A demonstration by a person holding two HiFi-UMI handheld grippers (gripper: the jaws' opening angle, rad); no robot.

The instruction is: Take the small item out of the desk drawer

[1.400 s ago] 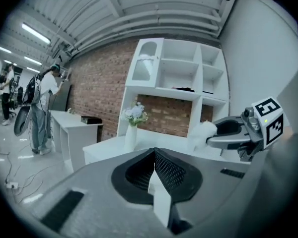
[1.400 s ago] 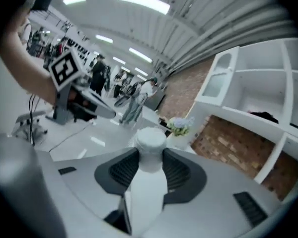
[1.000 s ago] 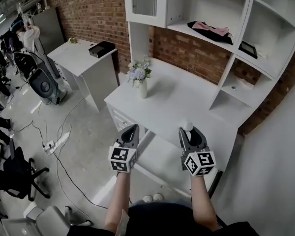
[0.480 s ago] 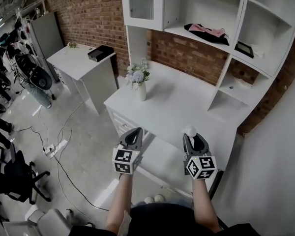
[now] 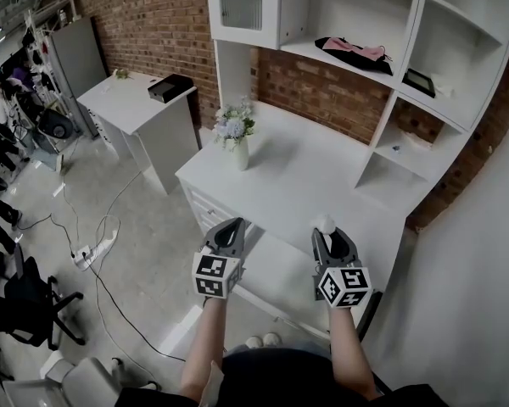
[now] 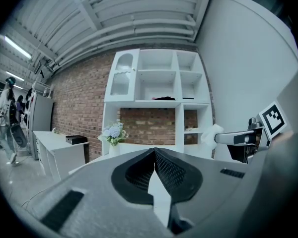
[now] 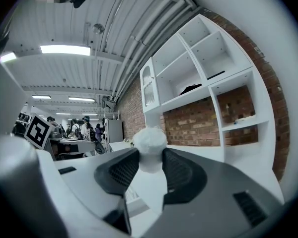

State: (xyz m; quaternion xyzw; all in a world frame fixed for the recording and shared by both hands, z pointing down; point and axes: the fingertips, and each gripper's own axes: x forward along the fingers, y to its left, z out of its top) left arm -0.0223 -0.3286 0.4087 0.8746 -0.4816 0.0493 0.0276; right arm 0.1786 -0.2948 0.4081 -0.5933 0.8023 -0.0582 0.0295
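A person stands at a white desk with a hand-held gripper in each hand, both held out roughly level over the front edge of the surface [image 5: 314,176]. The right hand-held gripper [image 5: 327,232] is clamped on the small white ball [image 5: 324,222], which sits squeezed between its black pads with its rounded top poking out past the jaw tips. The ball is out of the drawer [image 5: 276,278], which stands pulled out below the surface's edge, beneath and between the two tools.

The left hand-held gripper [image 5: 231,226] is pinched closed on nothing, its ribbed pads meeting at the tips. From its own view the right one shows off to its right, ball at the end.

Ahead of the left hand-held gripper, a white vase of pale flowers [image 5: 239,139] stands on the surface. Beyond both tools rises a white shelf unit [image 5: 424,134] against a brick wall [image 5: 161,24], with a black and pink article [image 5: 356,49] lying on an upper shelf. Well off to the left of the left hand-held gripper is a side table [image 5: 131,104] carrying a black box [image 5: 170,86], and cables [image 5: 110,236] trail across the floor below it.
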